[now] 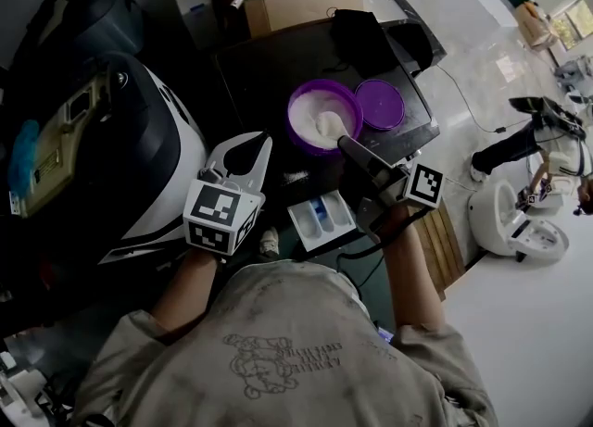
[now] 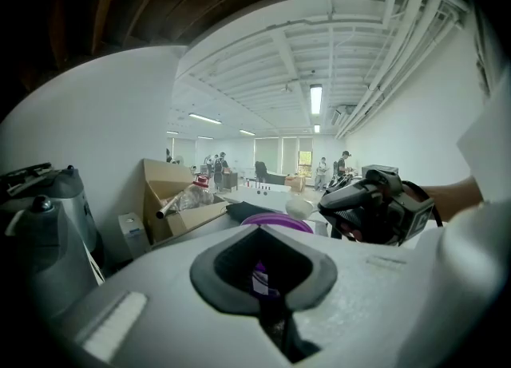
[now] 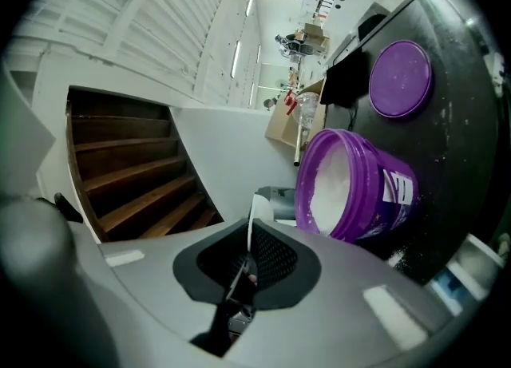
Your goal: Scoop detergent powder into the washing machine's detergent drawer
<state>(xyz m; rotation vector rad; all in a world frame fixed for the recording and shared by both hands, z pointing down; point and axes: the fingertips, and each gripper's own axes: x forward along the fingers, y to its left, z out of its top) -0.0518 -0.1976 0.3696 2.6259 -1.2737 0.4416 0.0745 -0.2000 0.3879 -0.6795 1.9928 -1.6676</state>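
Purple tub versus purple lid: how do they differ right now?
The tub is deep and holds white powder; the lid is a shallow, empty disc. The right gripper holds a scoop at the tub's powder; the lid lies beside it, untouched. Both are purple and round, on the dark top.

Head view's up high, staring steeply down on the dark top (image 1: pixel 264 69). Left gripper view rides low, facing level across it into the room. Right gripper view, rolled sideways, sits close on the purple tub (image 3: pixel 371 203), and all three catch it.
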